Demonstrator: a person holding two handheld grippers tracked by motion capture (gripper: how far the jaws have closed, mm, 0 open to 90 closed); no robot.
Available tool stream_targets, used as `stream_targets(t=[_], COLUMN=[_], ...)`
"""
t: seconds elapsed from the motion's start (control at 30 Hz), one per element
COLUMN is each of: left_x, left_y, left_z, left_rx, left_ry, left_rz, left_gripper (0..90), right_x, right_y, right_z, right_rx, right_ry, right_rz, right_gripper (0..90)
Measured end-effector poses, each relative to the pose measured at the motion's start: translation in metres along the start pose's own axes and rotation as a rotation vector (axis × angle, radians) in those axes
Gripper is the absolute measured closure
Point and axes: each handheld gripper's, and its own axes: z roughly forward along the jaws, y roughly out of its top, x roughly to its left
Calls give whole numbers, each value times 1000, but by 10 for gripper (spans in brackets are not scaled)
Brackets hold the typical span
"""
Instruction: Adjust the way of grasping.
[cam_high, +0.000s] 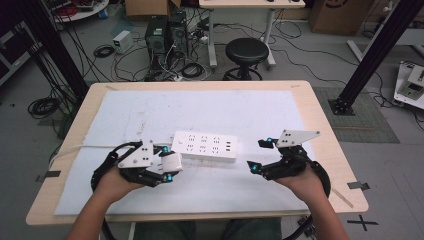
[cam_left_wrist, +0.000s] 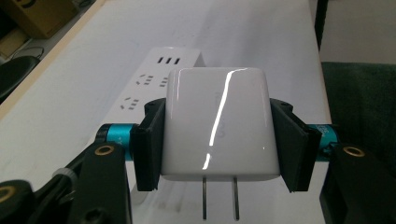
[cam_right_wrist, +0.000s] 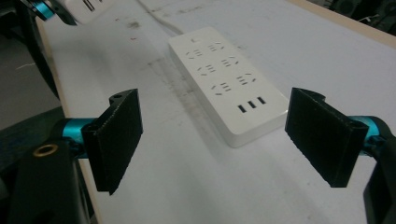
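Power strip, one, white, lies flat on the white sheet covering the table, roughly mid-table between the two tools. Charger, one, white block with two metal prongs, is clamped between the jaws of the left tool, held just beside the strip's left end, slightly toward the person. Right tool is spread wide with nothing between its jaws, near the strip's right end and apart from it. Strip face shows six socket groups plus three slots at the right end.
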Motion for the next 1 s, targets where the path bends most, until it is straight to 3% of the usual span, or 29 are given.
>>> stream_targets(t=[0.1, 0.23, 0.27, 0.3, 0.53, 0.57, 0.7, 0.77, 1.0], left_x=[-13, -29, -32, -38, -45, -46, -48, -49, -56], left_y=[3, 8, 10, 13, 17, 18, 21, 23, 23], left_z=[15, 34, 38, 45, 57, 58, 59, 60, 65], left_rx=[-9, -20, -17, -9, -3, -6, -20, -32, -36], left_ry=[5, 11, 16, 27, 54, 65, 92, 96, 126], left_rz=[35, 81, 99, 136, 205, 221, 271, 283, 334], left_gripper=[424, 424, 424, 424, 424, 424, 424, 424, 424], right_x=[12, 20, 23, 26, 34, 34, 32, 31, 33], right_y=[0, -1, -2, -3, -4, -7, -12, -16, -18], right_z=[13, 23, 26, 32, 47, 52, 59, 65, 79], right_rx=[14, 20, 22, 14, -8, -13, -36, -60, -75], right_ry=[57, 94, 108, 154, 226, 249, 289, 344, 419], right_rz=[0, 18, 36, 58, 99, 133, 181, 226, 285], right_gripper=[193, 192, 193, 193, 192, 193, 193, 193, 193])
